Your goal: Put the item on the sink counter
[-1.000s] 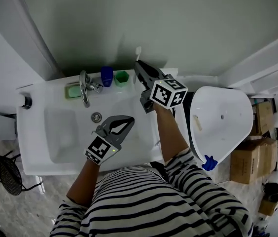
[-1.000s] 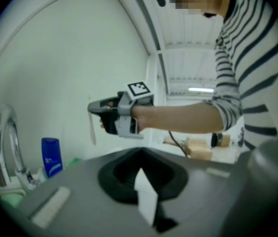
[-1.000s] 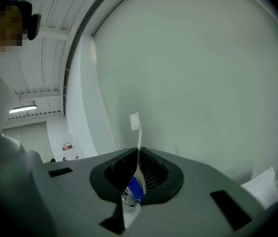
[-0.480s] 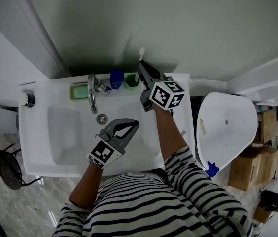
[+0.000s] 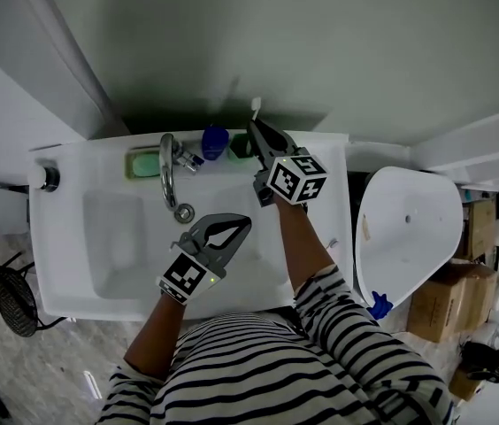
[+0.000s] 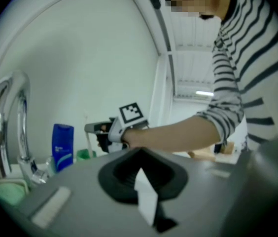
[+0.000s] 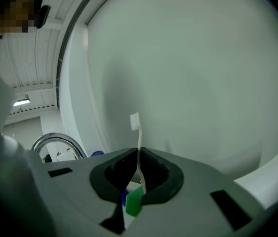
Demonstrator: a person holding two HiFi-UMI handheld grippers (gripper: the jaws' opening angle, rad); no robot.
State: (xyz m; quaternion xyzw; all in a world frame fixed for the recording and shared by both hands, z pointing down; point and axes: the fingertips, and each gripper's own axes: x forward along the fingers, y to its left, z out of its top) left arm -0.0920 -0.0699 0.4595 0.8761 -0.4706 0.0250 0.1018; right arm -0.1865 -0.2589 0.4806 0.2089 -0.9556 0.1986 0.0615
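My right gripper (image 5: 255, 133) is shut on a white toothbrush (image 7: 138, 141), which stands upright with its bristle head (image 5: 255, 104) on top, close to the back wall. The gripper hangs over the back of the sink counter (image 5: 311, 162), right above a green cup (image 5: 239, 146) that it partly hides. In the left gripper view the same gripper (image 6: 95, 129) shows above the green cup (image 6: 83, 155). My left gripper (image 5: 246, 221) hovers over the basin, jaws together with nothing in them (image 6: 140, 150).
A chrome faucet (image 5: 169, 171), a blue bottle (image 5: 215, 142) and a green soap dish (image 5: 142, 163) line the back of the sink. The drain (image 5: 183, 212) lies below the spout. A white toilet (image 5: 404, 228) stands to the right, with cardboard boxes (image 5: 490, 268) beyond it.
The right gripper with the toothbrush has shifted left, from beside the green cup to over it. The left gripper has stayed over the basin.
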